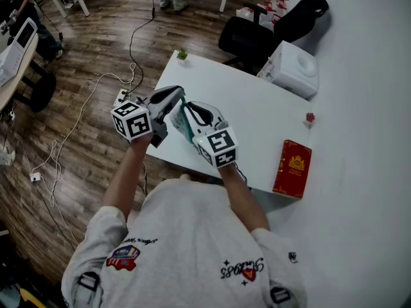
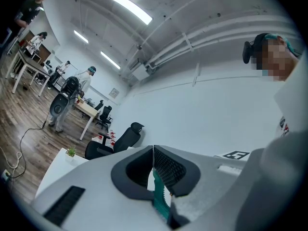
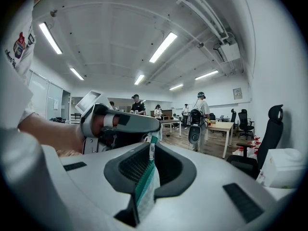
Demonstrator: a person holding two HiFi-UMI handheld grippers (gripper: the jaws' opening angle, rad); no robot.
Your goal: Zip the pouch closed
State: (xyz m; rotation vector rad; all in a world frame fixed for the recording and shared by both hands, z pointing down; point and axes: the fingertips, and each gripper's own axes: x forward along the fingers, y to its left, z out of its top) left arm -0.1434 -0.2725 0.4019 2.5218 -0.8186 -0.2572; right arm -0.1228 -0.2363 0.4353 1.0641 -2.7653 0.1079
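A teal pouch (image 1: 182,124) hangs in the air between my two grippers, over the near left corner of the white table (image 1: 257,117). My left gripper (image 1: 172,100) comes in from the left and is shut on the pouch's edge; its own view shows the teal fabric (image 2: 161,196) pinched between the closed pads. My right gripper (image 1: 196,117) is shut on the pouch from the other side. In the right gripper view the teal and pale mesh edge (image 3: 144,186) runs up through the right gripper (image 3: 151,146) toward the left gripper (image 3: 120,124), close ahead.
On the table stand a red box (image 1: 292,169) at the near right, a white box-like appliance (image 1: 292,69) at the far right, a tiny plant (image 1: 182,55) at the far corner and a small red thing (image 1: 310,117). A black chair (image 1: 247,37) and floor cables (image 1: 83,108) lie beyond.
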